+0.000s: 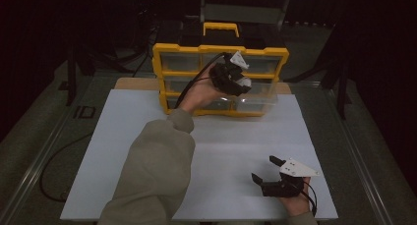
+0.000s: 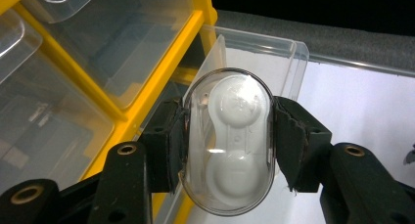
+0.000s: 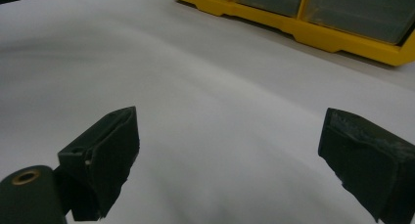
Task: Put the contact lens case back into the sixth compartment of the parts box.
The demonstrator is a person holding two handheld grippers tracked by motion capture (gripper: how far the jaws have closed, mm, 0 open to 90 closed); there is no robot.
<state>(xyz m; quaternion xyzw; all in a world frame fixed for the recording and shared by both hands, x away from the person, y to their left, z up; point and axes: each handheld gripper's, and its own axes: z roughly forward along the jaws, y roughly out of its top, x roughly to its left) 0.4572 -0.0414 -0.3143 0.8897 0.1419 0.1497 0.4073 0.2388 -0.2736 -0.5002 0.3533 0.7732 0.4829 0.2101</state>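
A yellow organizer with clear drawers (image 1: pixel 172 52) stands at the far edge of the white mat. My left gripper (image 1: pixel 235 82) is raised in front of its drawers and is shut on a clear oval case with a white insert (image 2: pixel 229 141), held upright between the two pads. Just behind the case a clear drawer (image 2: pixel 274 55) is pulled out of the organizer (image 2: pixel 142 101). My right gripper (image 1: pixel 268 170) rests low near the mat's front right corner, open with nothing between its jaws. The organizer's yellow base (image 3: pixel 313 35) shows beyond it.
The white mat (image 1: pixel 123 136) covers the table, with bare board behind the organizer. A black cable (image 1: pixel 49 171) loops on the grey floor at the left. The person's sleeve (image 1: pixel 152 171) crosses the mat's middle. Dark surroundings lie beyond.
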